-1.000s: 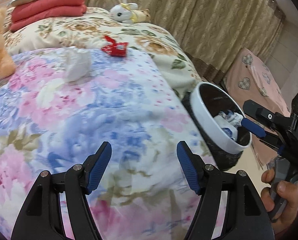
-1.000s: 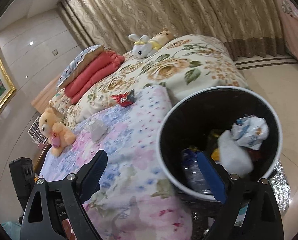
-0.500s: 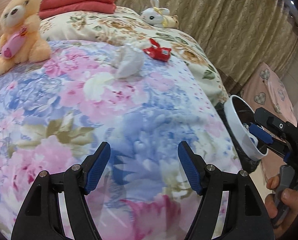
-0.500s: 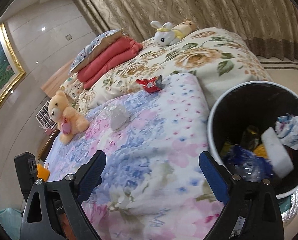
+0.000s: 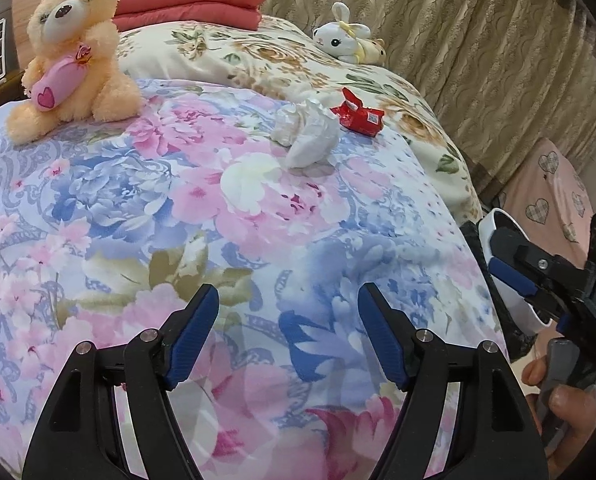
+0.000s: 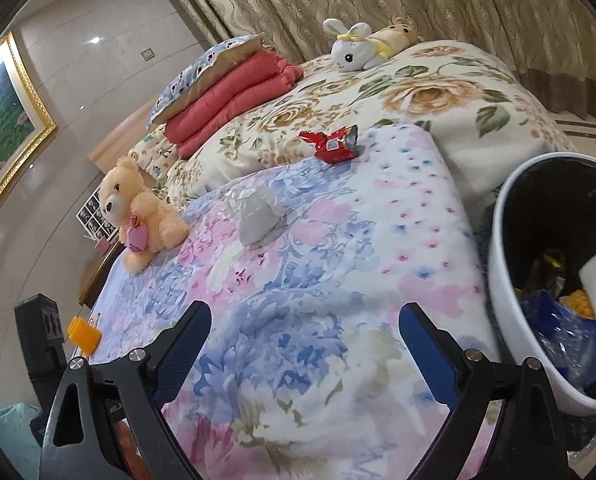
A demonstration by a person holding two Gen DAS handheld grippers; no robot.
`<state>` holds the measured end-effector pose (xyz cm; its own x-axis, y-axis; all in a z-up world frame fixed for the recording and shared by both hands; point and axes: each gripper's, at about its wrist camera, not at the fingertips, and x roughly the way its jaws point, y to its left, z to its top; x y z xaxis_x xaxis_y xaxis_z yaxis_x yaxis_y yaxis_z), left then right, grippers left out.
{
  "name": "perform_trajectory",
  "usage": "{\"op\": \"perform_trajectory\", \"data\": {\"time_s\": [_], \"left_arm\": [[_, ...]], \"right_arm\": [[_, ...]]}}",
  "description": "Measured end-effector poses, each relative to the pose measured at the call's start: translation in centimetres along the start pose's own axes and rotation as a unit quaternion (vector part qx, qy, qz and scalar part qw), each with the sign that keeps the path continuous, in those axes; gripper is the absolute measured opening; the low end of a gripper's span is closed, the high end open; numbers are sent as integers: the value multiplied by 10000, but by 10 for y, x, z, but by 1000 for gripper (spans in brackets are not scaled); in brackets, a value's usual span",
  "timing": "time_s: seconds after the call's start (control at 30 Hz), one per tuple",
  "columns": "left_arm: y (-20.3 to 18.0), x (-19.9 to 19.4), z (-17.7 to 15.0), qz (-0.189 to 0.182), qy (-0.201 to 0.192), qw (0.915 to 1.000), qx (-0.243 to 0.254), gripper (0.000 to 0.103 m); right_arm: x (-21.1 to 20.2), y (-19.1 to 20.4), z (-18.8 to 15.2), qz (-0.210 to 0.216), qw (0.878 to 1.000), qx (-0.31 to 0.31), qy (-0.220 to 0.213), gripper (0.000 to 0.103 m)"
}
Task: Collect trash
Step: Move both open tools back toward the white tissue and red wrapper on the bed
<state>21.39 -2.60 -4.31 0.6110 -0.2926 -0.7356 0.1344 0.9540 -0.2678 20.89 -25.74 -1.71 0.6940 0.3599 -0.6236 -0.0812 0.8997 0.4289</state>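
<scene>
**Two scraps left on the bed, both my grippers empty**

My left gripper (image 5: 287,334) hangs over the pink-and-blue floral bedspread (image 5: 177,208) with its blue-padded jaws apart and nothing between them; they have just been opening a little wider. My right gripper (image 6: 304,354) is spread wide too, and bare quilt shows through the gap.

What I am after lies up the bed, well away from both: a crumpled white tissue (image 5: 308,136) on the floral cover, and just beside it a red foil snack wrapper (image 5: 358,112) at the edge where the cream rose-print blanket (image 5: 281,52) begins. I judge the tissue the nearer pick.

The white-rimmed black waste bin (image 6: 510,292) stands hard against the side of the bed by my right hand, already holding wrappers and plastic, so a short swing should reach it. The peach teddy bear (image 5: 73,48) and white plush rabbit (image 5: 340,40) are toys, not trash.
</scene>
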Motion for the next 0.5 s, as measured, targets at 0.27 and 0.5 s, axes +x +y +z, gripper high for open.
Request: {"op": "perform_trajectory", "data": {"time_s": [0.27, 0.5], "left_arm": [[2, 10, 11, 55, 36, 10000, -10, 74], [1, 25, 20, 73, 106, 9999, 1, 75]], "right_arm": [[28, -2, 14, -81, 9999, -56, 63, 96], [53, -12, 31, -158, 9997, 25, 162, 96]]}}
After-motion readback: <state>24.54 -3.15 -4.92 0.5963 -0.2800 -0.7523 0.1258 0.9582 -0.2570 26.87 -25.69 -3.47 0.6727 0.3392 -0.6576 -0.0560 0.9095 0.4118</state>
